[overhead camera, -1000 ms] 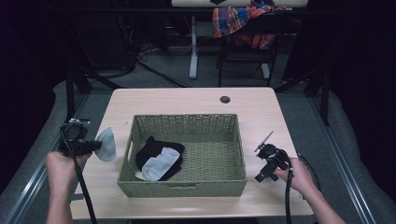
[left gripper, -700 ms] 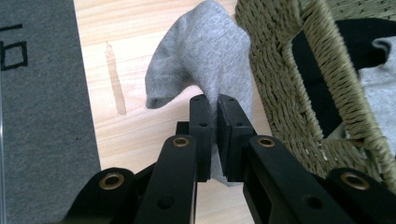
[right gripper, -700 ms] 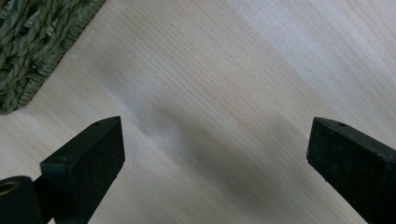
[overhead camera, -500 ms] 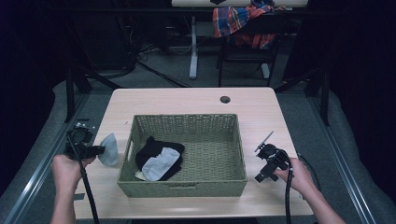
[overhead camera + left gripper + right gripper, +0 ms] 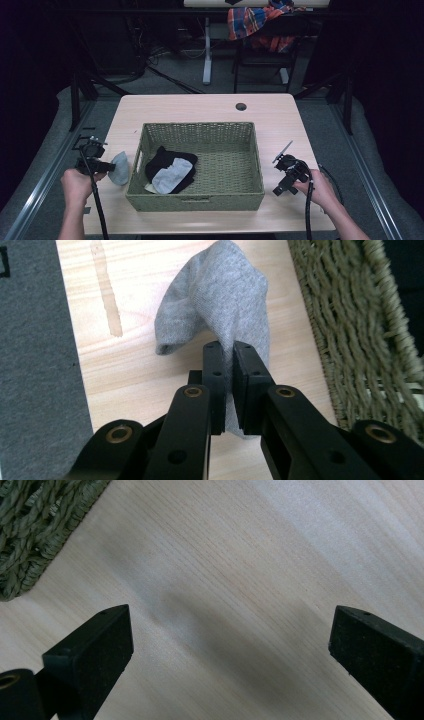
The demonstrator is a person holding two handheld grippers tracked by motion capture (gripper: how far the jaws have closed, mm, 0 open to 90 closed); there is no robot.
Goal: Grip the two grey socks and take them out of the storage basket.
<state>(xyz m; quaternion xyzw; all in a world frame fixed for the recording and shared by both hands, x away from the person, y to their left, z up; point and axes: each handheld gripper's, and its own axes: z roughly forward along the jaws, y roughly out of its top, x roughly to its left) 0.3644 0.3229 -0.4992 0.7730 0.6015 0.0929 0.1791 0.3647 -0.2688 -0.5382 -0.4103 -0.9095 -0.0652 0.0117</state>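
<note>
the left gripper (image 5: 227, 390) is pinched tight on a grey sock (image 5: 220, 305), draping onto the table (image 5: 200, 107) just beside the wicker basket (image 5: 200, 132). the right gripper (image 5: 230, 645) hangs wide open and empty. judged next: release the sock outside the basket.

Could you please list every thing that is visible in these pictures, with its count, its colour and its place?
table: 1, light wood, centre of the high view
basket: 1, green woven, middle of the table
grey sock: 1, grey, on the table left of the basket, pinched in the left gripper
clothes in the basket: a black piece with a grey piece on top, at the basket's left end
round hole: 1, dark, far edge of the table
checked cloth: 1, red and blue, behind the table
left gripper: 1, black, jaws closed on the sock
right gripper: 1, black, jaws wide apart over bare table
hands: 2, near edge
</note>
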